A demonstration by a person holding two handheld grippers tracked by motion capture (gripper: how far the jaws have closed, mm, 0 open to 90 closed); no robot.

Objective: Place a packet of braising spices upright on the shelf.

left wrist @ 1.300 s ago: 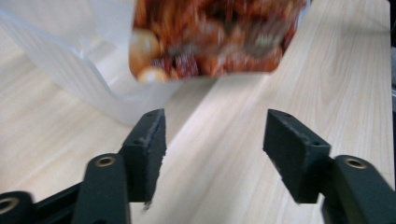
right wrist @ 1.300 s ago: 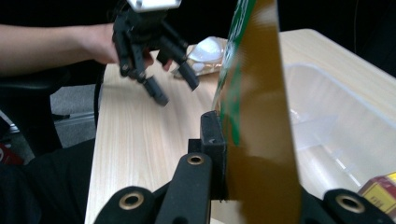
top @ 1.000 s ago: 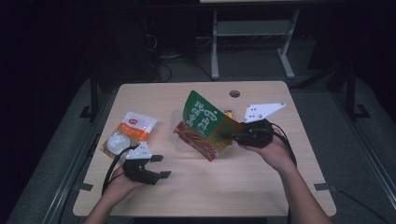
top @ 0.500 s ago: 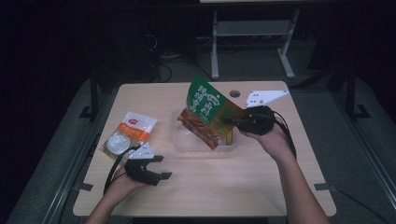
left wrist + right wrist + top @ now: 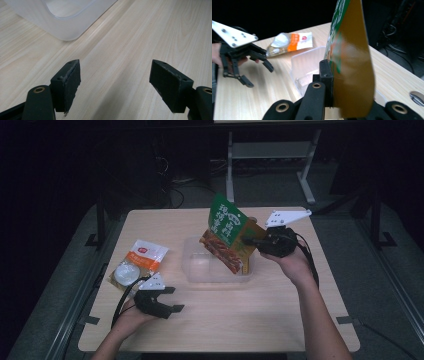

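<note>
Pinched in the right gripper (image 5: 250,241), the green snack bag (image 5: 227,237) has lifted toward one o'clock over the clear plastic tub (image 5: 216,279), ready to drop in, while the left gripper (image 5: 169,300), jaws just spread wider, holds nothing.

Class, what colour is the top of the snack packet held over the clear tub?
Green, in the high view.

The green snack bag (image 5: 348,62) hides one right-claw finger.

My left gripper (image 5: 116,82) hovers over the pale wooden table (image 5: 140,37), its black jaws set wide apart with nothing between them, having just eased wider; a translucent plastic container (image 5: 62,17) sits ahead at upper left.
</note>
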